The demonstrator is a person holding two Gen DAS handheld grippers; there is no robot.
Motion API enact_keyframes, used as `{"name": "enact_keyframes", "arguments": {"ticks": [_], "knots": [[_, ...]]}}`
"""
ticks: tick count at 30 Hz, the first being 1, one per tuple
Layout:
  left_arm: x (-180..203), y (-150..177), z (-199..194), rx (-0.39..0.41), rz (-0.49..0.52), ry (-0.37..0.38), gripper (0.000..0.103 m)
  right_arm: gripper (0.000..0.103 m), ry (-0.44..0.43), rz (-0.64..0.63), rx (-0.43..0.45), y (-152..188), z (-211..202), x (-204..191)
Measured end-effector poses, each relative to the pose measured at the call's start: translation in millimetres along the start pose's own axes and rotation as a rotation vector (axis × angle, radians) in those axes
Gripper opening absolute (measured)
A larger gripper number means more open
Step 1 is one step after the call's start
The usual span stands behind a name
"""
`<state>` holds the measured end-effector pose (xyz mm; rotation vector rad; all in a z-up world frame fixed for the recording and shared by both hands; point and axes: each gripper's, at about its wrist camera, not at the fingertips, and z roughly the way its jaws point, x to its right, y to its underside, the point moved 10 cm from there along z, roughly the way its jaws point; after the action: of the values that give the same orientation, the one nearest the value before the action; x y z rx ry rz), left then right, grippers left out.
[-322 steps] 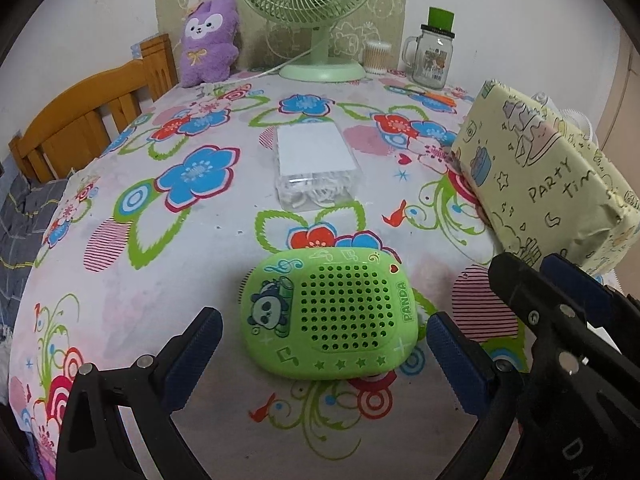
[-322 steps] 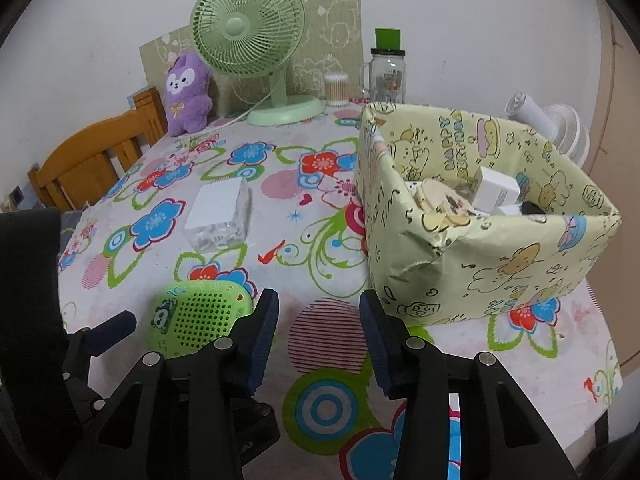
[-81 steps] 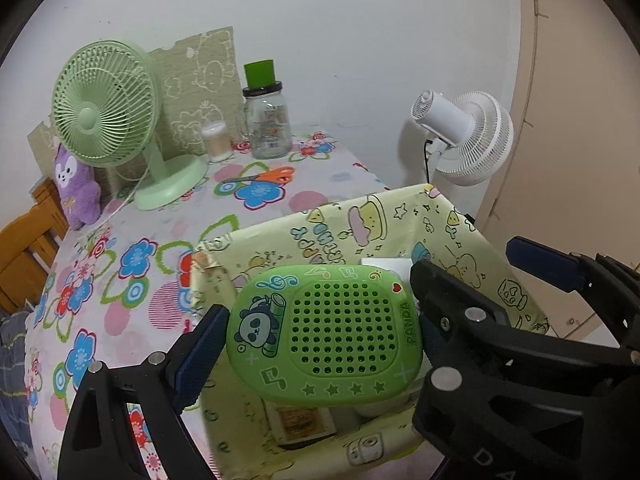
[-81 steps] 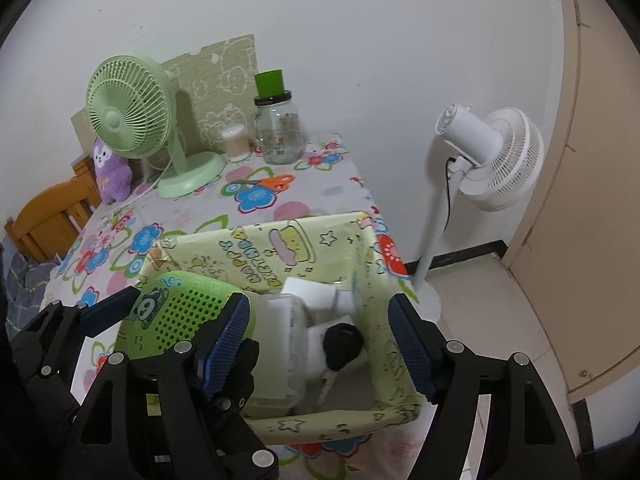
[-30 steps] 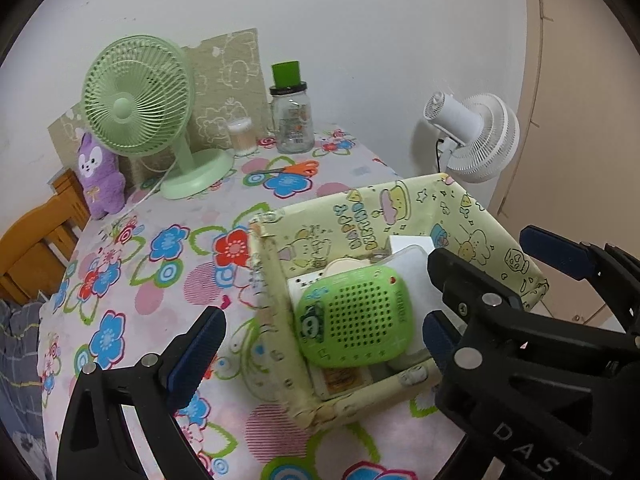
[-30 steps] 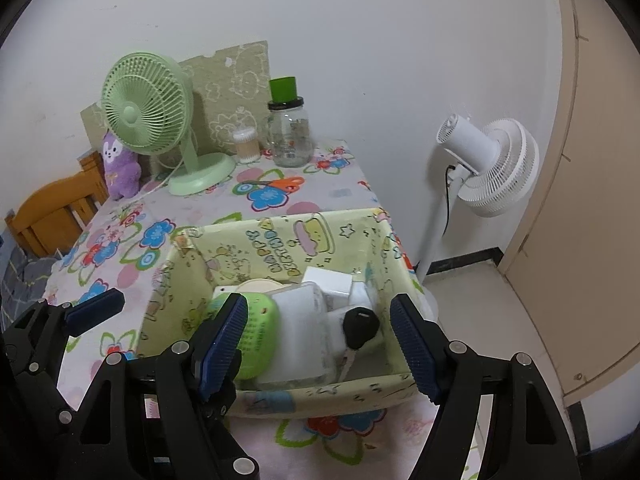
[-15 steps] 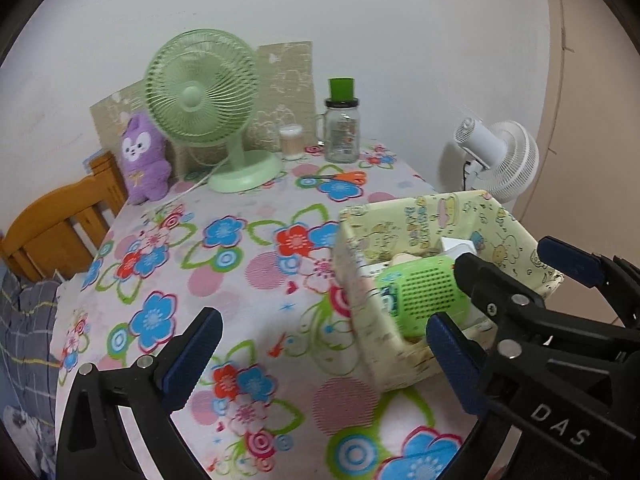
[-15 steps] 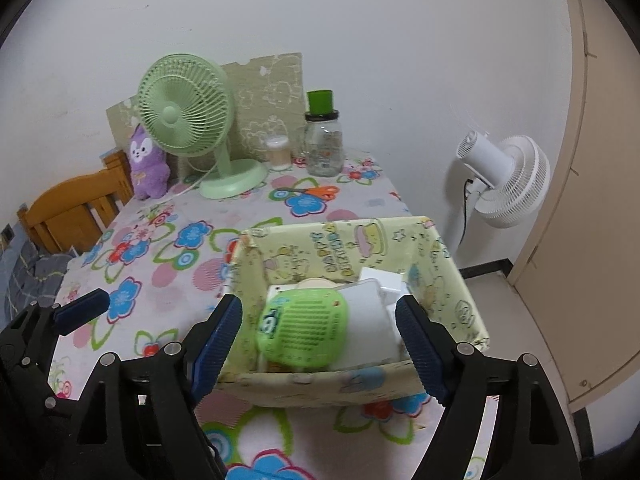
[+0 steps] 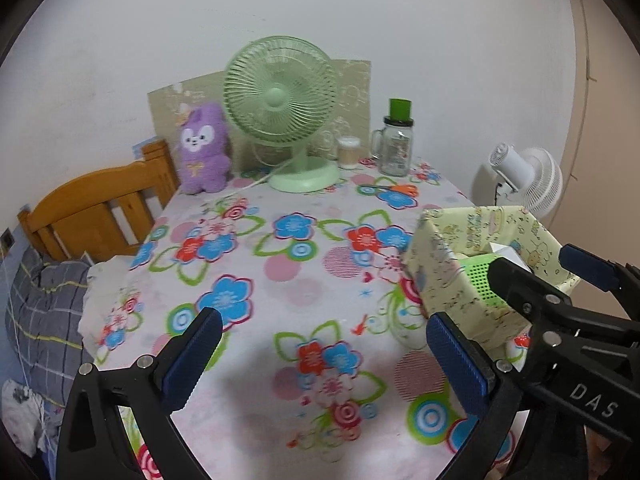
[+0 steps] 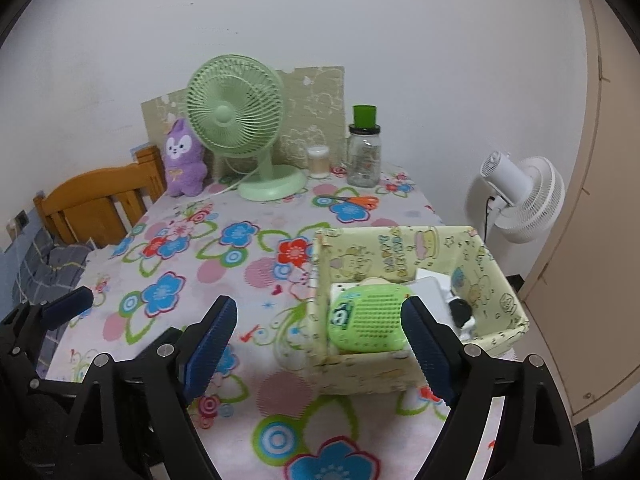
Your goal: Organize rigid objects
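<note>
Your worktop (image 9: 280, 280) wears a flowered cloth and stands against a white wall, with a green desk fan (image 9: 280, 92), a purple plush toy (image 9: 202, 148) and a glass jar (image 9: 396, 148) along its far edge and a wooden chair (image 9: 96, 212) at its left side. From your left wrist, the left gripper (image 9: 324, 360) hangs over bare cloth with its jaws wide apart and nothing between them. The paper-wrapped box (image 9: 448, 276) sits at the right, and a corner of the green panda speaker (image 9: 478, 276) shows inside it, partly behind your right gripper (image 9: 536, 272).

From your right wrist, the right gripper (image 10: 320, 344) has its jaws opening, with nothing pressed between them. The box (image 10: 400, 240) stands near the worktop's right edge. The speaker (image 10: 366, 318) leans inside it, beside white items and a black object. A white floor fan (image 10: 520, 196) stands beyond the worktop.
</note>
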<state>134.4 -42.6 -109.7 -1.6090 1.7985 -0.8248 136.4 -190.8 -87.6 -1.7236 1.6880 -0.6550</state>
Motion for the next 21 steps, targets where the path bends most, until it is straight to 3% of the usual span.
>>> {"name": "enact_keyframes", "arguments": {"ticks": [7, 21], "knots": [[-25.8, 4.8, -21.9, 0.038, -0.033, -0.011, 0.103, 0.091, 0.005, -0.011, 0.034, -0.7, -17.2, -14.8], [-30.1, 3.8, -55.2, 0.109, -0.02, -0.039, 0.103, 0.096, 0.036, -0.001, 0.09, -1.4, -49.1, -15.4]]}}
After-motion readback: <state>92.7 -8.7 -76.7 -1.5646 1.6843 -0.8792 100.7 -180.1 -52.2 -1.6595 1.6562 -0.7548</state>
